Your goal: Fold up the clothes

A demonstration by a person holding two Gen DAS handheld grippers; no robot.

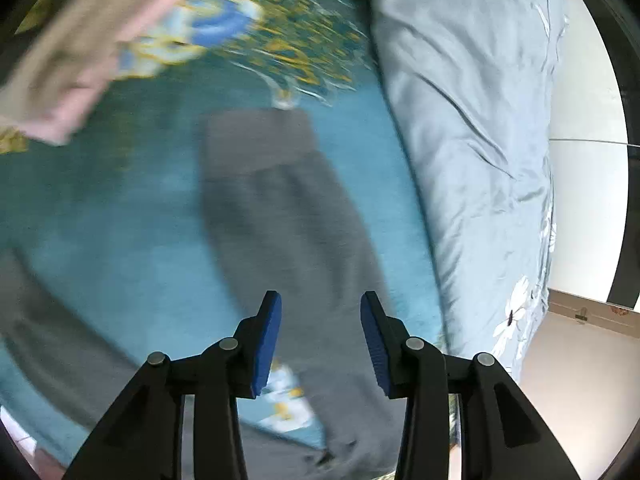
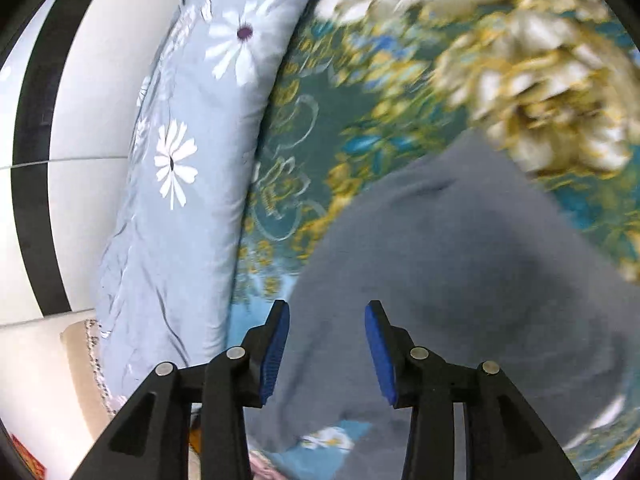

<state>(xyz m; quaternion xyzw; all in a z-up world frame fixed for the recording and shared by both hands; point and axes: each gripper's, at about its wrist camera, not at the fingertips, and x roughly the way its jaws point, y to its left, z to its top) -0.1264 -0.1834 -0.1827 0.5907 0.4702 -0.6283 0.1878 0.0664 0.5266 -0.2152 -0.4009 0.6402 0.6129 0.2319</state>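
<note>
your left tool [image 1: 321,340] and right tool [image 2: 327,348] both hang released over the grey garment [image 1: 288,216] on the bed [image 1: 120,220]; its long axis runs straight ahead of the left tool.

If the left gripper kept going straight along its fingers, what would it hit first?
Most likely the grey garment spread on the teal floral bedspread: the open left gripper points down its length. The picture is blurred, so depth is uncertain.
</note>
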